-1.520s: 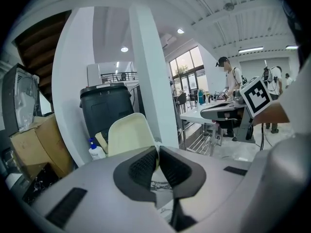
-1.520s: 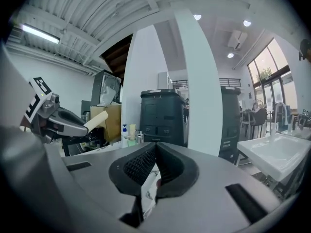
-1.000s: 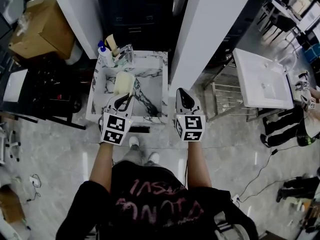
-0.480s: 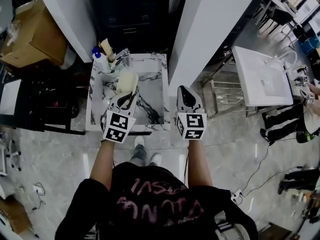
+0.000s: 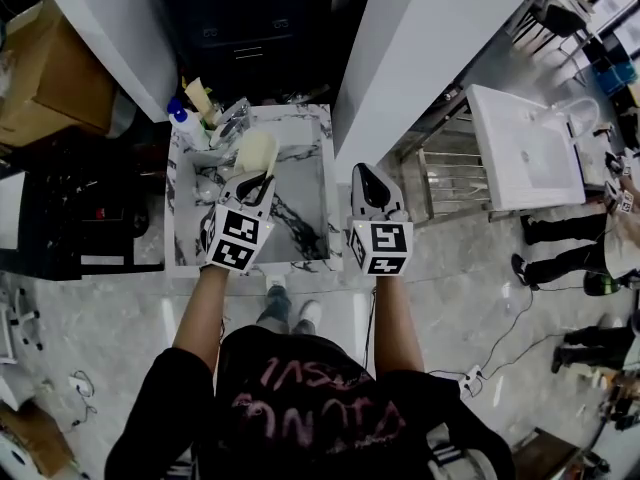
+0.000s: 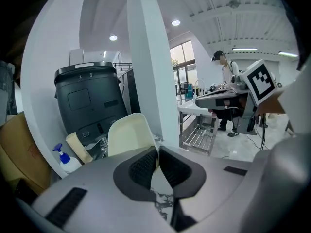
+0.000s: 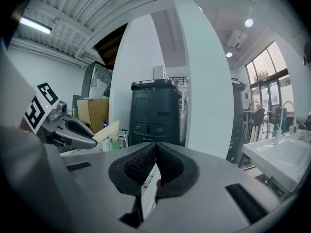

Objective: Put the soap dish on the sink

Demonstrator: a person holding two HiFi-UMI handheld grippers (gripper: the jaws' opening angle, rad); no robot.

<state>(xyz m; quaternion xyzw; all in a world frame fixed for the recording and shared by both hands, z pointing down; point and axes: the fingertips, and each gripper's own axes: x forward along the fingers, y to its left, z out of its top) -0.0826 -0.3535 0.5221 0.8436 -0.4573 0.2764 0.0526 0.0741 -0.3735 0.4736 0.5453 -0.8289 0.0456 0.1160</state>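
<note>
A cream soap dish hangs tilted above the marble sink, near its faucet. My left gripper is shut on the dish's near edge. In the left gripper view the dish rises above and to the left of the closed jaws of that gripper. My right gripper hovers just off the sink's right rim, shut with nothing in it. The right gripper view shows its jaws pressed together, with the left gripper and the dish at the left.
A blue-pump soap bottle and a cream bottle stand at the sink's back left corner. A white pillar rises right of the sink, and a black cabinet stands behind it. A white basin sits far right.
My left gripper has carried the soap dish a little farther over the sink toward the faucet. The right gripper stays shut beside the sink's right rim.
</note>
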